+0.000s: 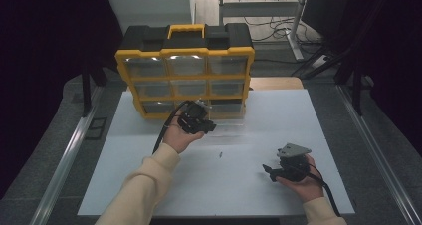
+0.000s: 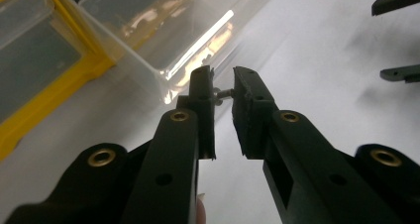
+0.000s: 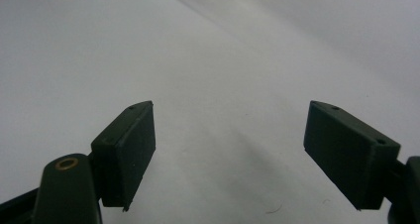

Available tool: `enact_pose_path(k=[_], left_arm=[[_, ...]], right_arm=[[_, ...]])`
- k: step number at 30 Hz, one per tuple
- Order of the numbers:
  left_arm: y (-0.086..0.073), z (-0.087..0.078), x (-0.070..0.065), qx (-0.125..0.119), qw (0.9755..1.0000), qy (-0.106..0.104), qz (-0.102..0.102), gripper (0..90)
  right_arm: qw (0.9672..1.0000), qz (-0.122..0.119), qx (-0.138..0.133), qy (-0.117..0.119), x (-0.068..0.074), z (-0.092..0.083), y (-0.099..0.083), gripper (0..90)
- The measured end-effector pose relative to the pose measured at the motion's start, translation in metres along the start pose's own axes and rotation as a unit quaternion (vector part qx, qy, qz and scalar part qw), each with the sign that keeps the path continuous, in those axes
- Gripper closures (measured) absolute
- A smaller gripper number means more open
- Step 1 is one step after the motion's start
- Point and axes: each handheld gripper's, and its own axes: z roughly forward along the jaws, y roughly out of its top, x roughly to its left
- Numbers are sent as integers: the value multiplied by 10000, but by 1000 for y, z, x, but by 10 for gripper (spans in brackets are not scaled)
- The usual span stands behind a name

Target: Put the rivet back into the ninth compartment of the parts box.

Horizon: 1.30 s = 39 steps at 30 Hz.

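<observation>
On the white surface [image 1: 249, 185] in front of a yellow drawer organizer [image 1: 185, 68], a small metal screw [image 2: 224, 92] sits pinched between the fingers [image 2: 200, 92] of the left gripper [image 2: 223, 92], raised just beside a clear plastic drawer [image 2: 198, 30]. The right gripper [image 3: 228, 135] rests well apart near the front edge, its fingers spread wide with nothing between them. Another tiny screw [image 1: 219, 154] lies on the surface between the two grippers.

We hold a small metal screw [image 2: 224, 92] pinched between the tips of our left gripper [image 2: 224, 85], above the white worktop [image 2: 317, 50]. A clear plastic drawer [image 2: 163, 30] lies just beyond, beside the yellow organizer [image 2: 59, 80].
</observation>
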Motion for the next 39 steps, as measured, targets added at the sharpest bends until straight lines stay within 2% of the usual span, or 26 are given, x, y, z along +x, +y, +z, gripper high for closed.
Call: enact_pose_path(k=[15, 32, 38, 39], left_arm=[[22, 6, 4, -6, 10000, 35, 2, 797], [43, 12, 10, -108, 9998, 136, -106, 796], [48, 18, 14, -121, 9997, 124, -194, 795], [49, 22, 15, -101, 9995, 181, -220, 794]], right_arm=[[9999, 77, -94, 65, 0, -2, 1, 210], [9999, 68, -69, 66, -1, -1, 1, 209], [9999, 59, -65, 64, -1, -1, 1, 209], [9999, 57, -62, 63, -1, -1, 0, 209]])
